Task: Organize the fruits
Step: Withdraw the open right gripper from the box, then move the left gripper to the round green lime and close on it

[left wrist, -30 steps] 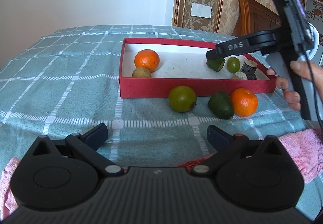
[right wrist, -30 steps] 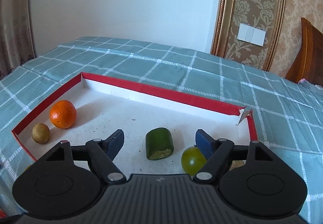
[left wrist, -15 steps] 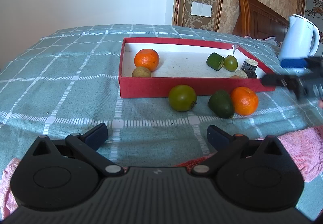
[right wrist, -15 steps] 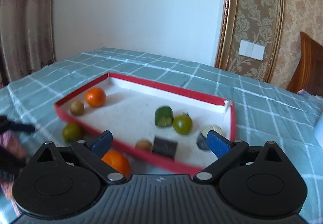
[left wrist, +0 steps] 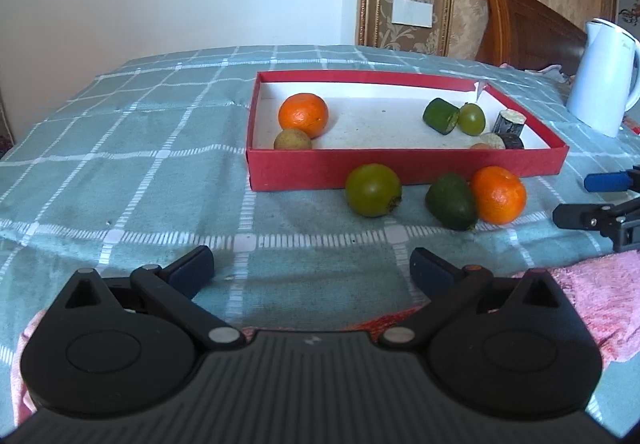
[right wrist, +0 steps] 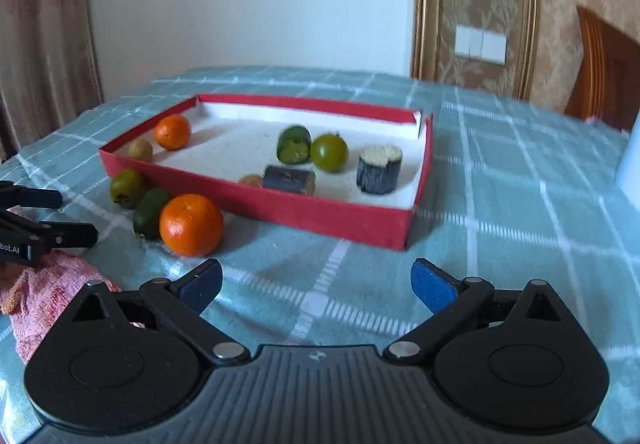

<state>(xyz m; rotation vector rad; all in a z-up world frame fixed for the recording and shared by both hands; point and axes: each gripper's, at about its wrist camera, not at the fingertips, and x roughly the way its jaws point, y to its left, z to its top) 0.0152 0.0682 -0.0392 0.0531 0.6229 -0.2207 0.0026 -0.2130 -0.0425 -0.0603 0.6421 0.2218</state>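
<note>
So we were about halfway through sorting the fruit, both tongs released and holding nothing.

Inside the red box (left wrist: pixel 404 167) we had an orange (left wrist: pixel 303 115), a small brown fruit (left wrist: pixel 292 139), a green chunk (left wrist: pixel 440 115), a green ball (left wrist: pixel 471 119) and some dark stubs (right wrist: pixel 379 169). Left on the cloth (left wrist: pixel 120 163), right by the box front: a green fruit (left wrist: pixel 373 189), an avocado (left wrist: pixel 451 201) and another orange (left wrist: pixel 498 194). Left gripper (left wrist: pixel 312 268) and right gripper (right wrist: pixel 316 282) hovered near those. Bedroom-ish room: checked teal cloth, pink towel (left wrist: pixel 592 292), white kettle (left wrist: pixel 602 79), wooden headboard (left wrist: pixel 528 23).
</note>
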